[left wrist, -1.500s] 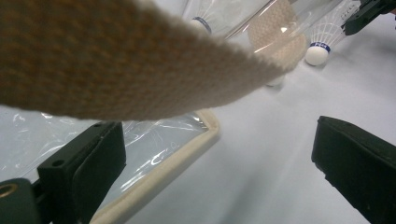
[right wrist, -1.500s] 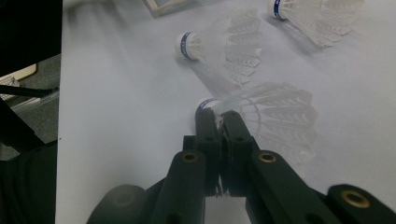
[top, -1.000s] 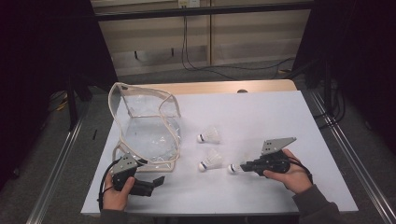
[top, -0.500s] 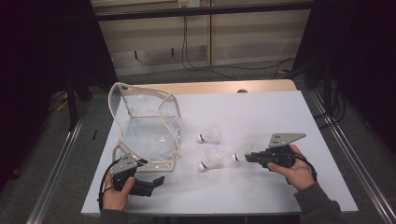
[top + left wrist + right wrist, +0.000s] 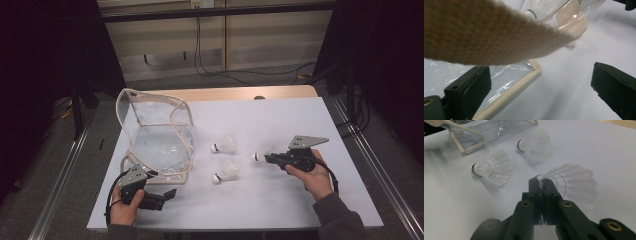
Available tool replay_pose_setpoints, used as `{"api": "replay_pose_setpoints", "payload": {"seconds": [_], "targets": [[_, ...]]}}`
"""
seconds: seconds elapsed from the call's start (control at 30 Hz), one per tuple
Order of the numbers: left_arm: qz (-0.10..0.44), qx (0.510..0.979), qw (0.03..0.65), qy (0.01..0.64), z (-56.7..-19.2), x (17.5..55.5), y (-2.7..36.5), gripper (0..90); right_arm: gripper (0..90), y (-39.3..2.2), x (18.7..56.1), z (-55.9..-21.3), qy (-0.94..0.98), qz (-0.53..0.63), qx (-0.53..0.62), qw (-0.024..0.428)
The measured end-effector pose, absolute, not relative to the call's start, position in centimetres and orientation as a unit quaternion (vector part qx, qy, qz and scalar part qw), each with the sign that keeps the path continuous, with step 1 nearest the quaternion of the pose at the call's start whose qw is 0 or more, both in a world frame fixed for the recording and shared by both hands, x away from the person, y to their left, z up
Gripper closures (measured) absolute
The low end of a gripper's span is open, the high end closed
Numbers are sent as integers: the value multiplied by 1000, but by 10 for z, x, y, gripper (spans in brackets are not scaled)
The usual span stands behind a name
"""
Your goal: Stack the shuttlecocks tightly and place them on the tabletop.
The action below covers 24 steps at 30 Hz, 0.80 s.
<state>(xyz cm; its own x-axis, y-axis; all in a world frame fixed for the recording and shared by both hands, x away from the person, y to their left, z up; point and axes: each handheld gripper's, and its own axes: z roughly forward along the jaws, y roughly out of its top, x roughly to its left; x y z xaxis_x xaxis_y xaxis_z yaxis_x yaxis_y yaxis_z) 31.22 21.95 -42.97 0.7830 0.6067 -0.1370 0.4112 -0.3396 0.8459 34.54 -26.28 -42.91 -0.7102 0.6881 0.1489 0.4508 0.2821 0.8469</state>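
The right tool [image 5: 539,180] pinches the shuttlecock [image 5: 571,183] at its feather edge.

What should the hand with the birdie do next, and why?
Probably carry it toward the clear bag. The right gripper is shut on one shuttlecock, near its cork end. Two other shuttlecocks lie on the table between it and the bag. The left gripper waits open by the bag's edge.

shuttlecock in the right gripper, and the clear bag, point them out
shuttlecock [image 5: 574,182], right gripper view, on its feather skirt
clear bag [image 5: 160,145], high view, on its clear front wall
right gripper [image 5: 539,181], right gripper view, between its fingertips
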Motion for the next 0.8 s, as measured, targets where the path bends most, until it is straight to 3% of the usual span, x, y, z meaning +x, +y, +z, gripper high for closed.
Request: {"api": "replay_pose_setpoints", "payload": {"seconds": [0.8], "targets": [[102,811,481,315,-430,312,219,30,874,-251,371,-435,778,484,378,134]]}}
